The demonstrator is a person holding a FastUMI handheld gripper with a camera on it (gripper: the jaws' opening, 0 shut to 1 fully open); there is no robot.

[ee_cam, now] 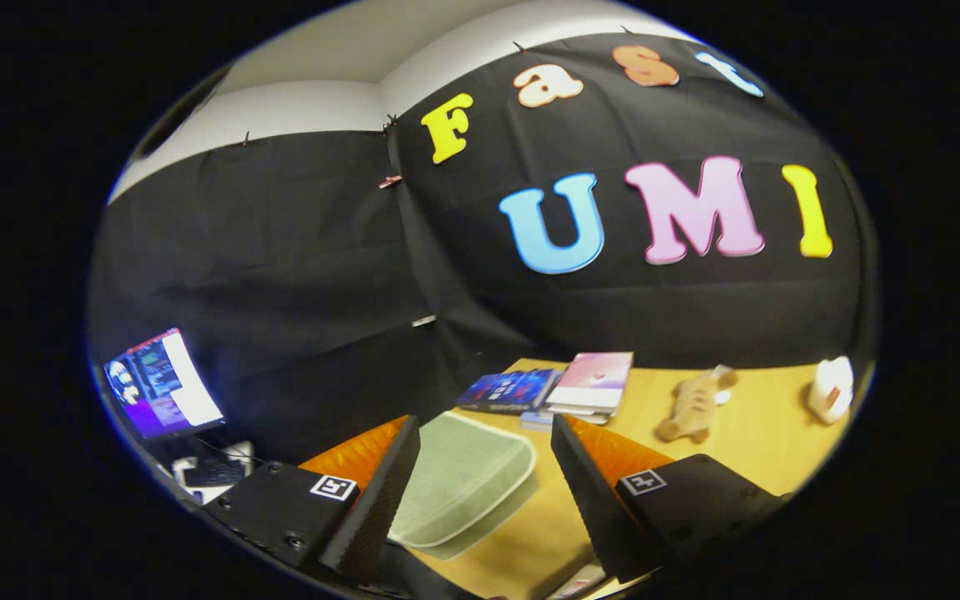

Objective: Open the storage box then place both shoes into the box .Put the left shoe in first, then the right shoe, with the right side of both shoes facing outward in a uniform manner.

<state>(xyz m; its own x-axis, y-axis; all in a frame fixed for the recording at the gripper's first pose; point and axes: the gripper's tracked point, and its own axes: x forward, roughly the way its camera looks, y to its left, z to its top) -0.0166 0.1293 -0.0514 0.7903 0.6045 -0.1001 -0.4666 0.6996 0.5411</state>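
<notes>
The tool (480,483) is released, its two fingers (380,492) spread wide with nothing clamped between them, and it hangs tilted above the wooden desk (763,433). Between the fingers and just ahead of them lies the storage box (463,479), a pale, greenish, translucent thing with a rounded light rim, resting flat on the desk; whether its lid is on or off cannot be told from this angle. Neither finger touches it.

Beyond the box, farther along the desk toward the dark cloth wall (280,275), sits a small pile of books (584,387), a pink-covered one on top, with a blue-covered book (509,390) just beside it on the left. To the right of the books, well apart from the fingers, lies a tan plush toy (692,406). Farther right again stands a small white object (830,389) with a touch of red on it, too blurred to name.

Off to the left of the tool, below the desk's level, a lit screen (162,385) leans against the cloth, with a keyboard (212,472) near it.
</notes>
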